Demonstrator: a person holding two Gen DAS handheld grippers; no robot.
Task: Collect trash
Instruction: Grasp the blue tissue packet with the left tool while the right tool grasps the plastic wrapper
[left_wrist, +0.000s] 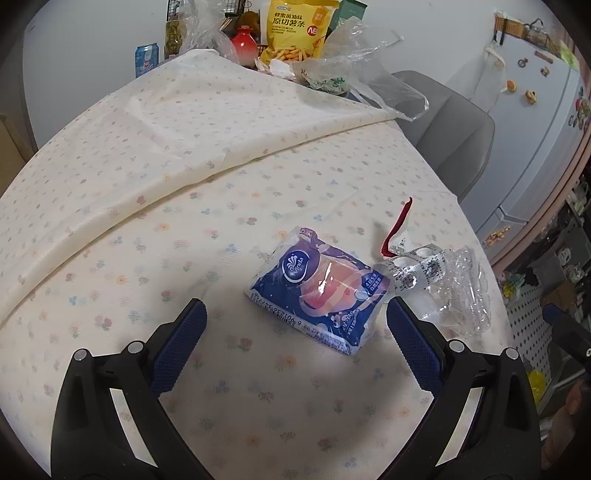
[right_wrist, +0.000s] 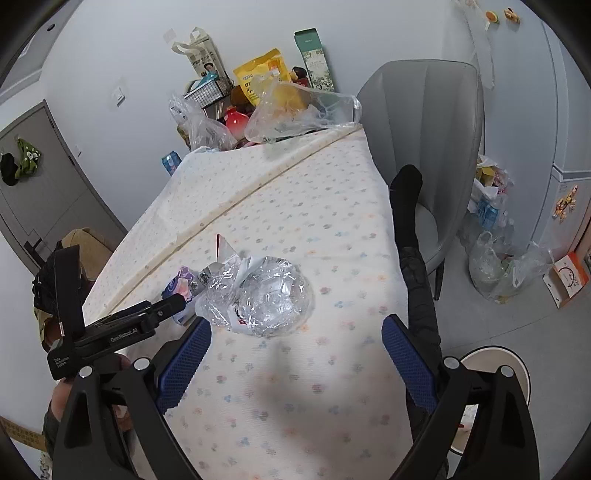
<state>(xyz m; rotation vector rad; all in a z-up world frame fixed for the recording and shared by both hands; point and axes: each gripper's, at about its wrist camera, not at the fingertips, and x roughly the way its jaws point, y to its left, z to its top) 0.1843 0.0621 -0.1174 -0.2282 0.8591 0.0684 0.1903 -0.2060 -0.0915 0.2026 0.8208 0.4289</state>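
A blue tissue pack (left_wrist: 321, 291) lies on the flowered tablecloth (left_wrist: 166, 229), just ahead of my open left gripper (left_wrist: 295, 321), which hovers above the table. Right of the pack lie a foil pill blister (left_wrist: 413, 264), a red wrapper strip (left_wrist: 397, 229) and crumpled clear plastic packaging (left_wrist: 458, 291). In the right wrist view the clear plastic (right_wrist: 269, 291) lies ahead of my open, empty right gripper (right_wrist: 295, 339), with the tissue pack (right_wrist: 179, 286) to its left, partly behind the left gripper's finger (right_wrist: 155, 314).
Snack bags (left_wrist: 295, 29), a red jar (left_wrist: 243, 46), a can (left_wrist: 147, 59) and loose plastic bags (left_wrist: 362, 70) crowd the table's far end. A grey chair (right_wrist: 436, 155) stands at the right side. Full trash bags (right_wrist: 502, 266) sit on the floor by the fridge (right_wrist: 561, 110).
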